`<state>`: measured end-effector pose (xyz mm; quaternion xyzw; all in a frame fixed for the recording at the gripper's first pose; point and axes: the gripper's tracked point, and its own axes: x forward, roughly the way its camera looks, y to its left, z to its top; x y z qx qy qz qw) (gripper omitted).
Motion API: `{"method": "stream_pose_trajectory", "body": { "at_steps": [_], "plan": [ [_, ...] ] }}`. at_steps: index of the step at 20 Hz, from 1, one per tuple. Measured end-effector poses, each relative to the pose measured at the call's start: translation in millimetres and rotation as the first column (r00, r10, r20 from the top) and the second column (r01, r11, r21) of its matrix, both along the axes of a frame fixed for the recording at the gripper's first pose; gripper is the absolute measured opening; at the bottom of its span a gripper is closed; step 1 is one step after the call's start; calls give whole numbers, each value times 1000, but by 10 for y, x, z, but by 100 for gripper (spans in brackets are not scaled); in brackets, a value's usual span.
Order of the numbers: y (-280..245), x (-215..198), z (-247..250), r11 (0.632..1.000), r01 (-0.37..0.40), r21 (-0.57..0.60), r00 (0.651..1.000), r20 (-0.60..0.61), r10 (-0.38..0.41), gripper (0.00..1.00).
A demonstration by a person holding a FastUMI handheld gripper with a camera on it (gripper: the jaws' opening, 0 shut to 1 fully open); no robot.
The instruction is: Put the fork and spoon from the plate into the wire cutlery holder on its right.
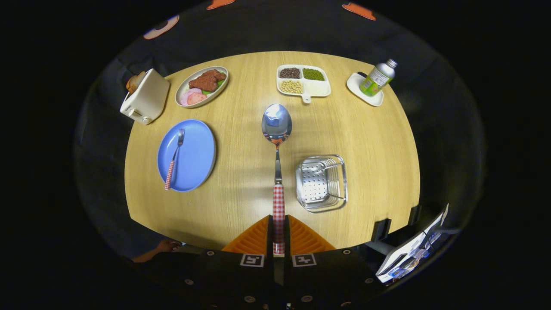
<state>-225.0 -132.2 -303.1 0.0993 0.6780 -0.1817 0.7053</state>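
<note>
**Spoon held above the bench, fork on the plate**

The gripper (279, 234) is closed on the spoon (277, 129): both fingers press on its red-and-white checked handle, one on each side. The spoon points straight ahead, away from the fingers, with its shiny bowl at the far end, seen over the middle of the round wooden bench (366, 142).

The wire cutlery holder (322, 182) stands on the bench just to the right of the spoon's handle, near the gripper. It is a metal basket with a perforated wall and thin wire sides.

On the left, well apart from the holder, lies the blue plate (196, 159). The fork (174, 160) rests on it, tines toward the far side, its checked handle reaching over the plate's near rim.

Along the far side of the bench stand several other things. A cream toaster (145, 97) with bread in its slot sits at the far left. Beside it is an oval dish (201, 86) with brown pieces and pink slices. Further right is a white divided tray (303, 80) with dark, green and pale grains in three compartments. At the far right a small bottle (378, 77) stands tilted on a white coaster (363, 92).

A person's hand (165, 246) shows below the bench's near left edge.
</note>
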Motion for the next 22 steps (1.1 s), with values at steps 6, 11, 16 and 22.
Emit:
{"method": "stream_pose_trajectory", "body": {
  "at_steps": [6, 11, 16, 22],
  "plan": [
    [-172, -526, -37, 999, 14, 44, 994, -110, -9, 9],
    [-185, -665, -151, 994, 35, 100, 983, -182, -16, 10],
    [-244, -673, -172, 981, 86, 173, 968, -249, -41, 10],
    [-434, -544, -152, 980, 53, 192, 952, -305, 9, 12]
  ]
}}
